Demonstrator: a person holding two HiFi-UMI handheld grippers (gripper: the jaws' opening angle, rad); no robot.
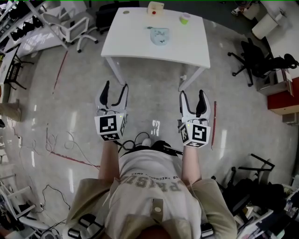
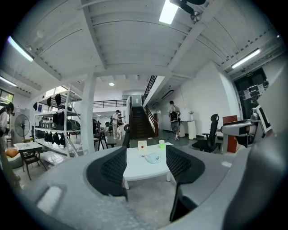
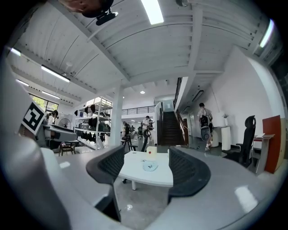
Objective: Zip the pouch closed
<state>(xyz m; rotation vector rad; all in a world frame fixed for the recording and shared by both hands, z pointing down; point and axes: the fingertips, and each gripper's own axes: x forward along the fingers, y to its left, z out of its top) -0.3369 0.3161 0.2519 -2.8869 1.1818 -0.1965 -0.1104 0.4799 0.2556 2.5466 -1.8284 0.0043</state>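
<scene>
I'm holding the left gripper [image 1: 116, 87] and right gripper [image 1: 192, 93] with jaws parted, empty; the pouch [image 1: 160, 36] is lying at twelve o'clock on the bench [image 1: 133, 44], likely soft and floppy, so I'm planning on pinning one end

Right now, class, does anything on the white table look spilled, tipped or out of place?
Nothing stands out. The pouch lies flat near the middle of the white table; the box and the green cup stand along its far edge, and nothing is spilled.

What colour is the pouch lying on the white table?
The pouch is pale blue with small dark marks; it shows best in the head view.
</scene>
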